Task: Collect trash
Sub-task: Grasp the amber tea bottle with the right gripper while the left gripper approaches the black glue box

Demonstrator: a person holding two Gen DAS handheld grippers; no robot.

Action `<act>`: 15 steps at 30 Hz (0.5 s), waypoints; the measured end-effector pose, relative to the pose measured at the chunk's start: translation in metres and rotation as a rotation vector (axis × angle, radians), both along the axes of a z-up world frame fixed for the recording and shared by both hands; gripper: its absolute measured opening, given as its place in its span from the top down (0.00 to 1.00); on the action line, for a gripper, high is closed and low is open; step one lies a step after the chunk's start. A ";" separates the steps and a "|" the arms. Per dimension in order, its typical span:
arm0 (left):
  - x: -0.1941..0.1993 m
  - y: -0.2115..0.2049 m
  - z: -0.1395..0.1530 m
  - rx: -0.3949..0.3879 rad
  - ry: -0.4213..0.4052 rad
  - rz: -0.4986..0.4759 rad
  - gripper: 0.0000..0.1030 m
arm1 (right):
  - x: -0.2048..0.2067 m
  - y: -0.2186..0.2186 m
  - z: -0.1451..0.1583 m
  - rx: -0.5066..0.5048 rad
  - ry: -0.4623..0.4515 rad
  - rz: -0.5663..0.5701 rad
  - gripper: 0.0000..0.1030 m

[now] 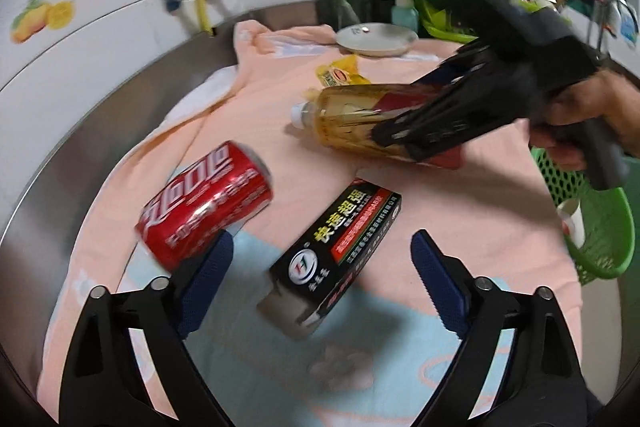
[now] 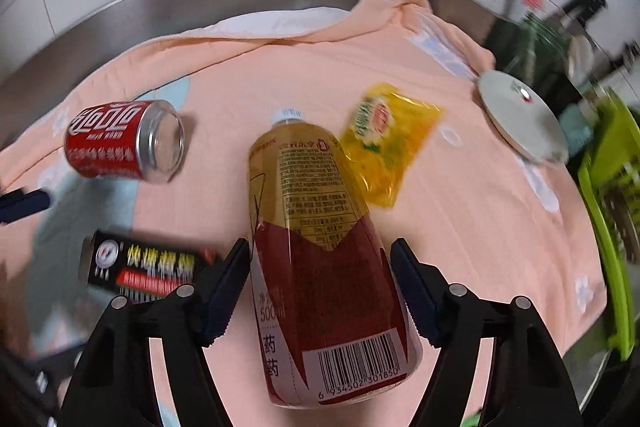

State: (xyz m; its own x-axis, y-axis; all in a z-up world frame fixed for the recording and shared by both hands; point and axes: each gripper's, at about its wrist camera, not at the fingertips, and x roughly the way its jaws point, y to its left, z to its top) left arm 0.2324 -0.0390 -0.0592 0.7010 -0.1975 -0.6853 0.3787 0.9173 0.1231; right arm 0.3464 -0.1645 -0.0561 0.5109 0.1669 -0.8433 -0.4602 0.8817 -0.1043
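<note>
**Closing in on the bottle, most of the litter still out**

Standing by the worktop (image 1: 60, 163), I see the left gripper (image 1: 320, 277) nearest, its fingers spread wide and empty over the black carton (image 1: 336, 251), one pad just beside the red can (image 1: 208, 203), which lies on its side. Neither is gripped.

A little further on, the right gripper (image 2: 320, 285) straddles the lower body of the tea bottle (image 2: 316, 247) lying on the peach towel (image 2: 480, 227). Its fingers sit narrow on either side; the left pad looks to be touching the label, but a sliver of towel shows beside the right one, so I would not call it held yet.

Beyond the bottle lies the yellow sachet (image 2: 390, 143), then a white plate (image 2: 520, 119) at the towel's far edge.

Off to the right stands the green basket (image 1: 600, 227) with what seems a paper cup (image 1: 572, 223) inside. By my reckoning the collecting has barely begun: can, carton, bottle and sachet all remain.
</note>
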 end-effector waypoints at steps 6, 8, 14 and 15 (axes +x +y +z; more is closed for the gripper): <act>0.014 -0.017 -0.014 0.042 0.037 -0.056 0.26 | -0.025 -0.034 -0.002 0.051 0.021 -0.028 0.34; 0.017 -0.017 -0.017 0.040 0.053 -0.061 0.27 | -0.032 -0.040 -0.008 0.062 0.046 -0.023 0.34; 0.031 -0.008 -0.024 0.004 0.096 -0.054 0.31 | -0.035 -0.040 -0.013 0.049 0.064 -0.009 0.33; 0.033 -0.008 -0.025 0.003 0.101 -0.057 0.33 | -0.034 -0.038 -0.013 0.050 0.070 -0.005 0.30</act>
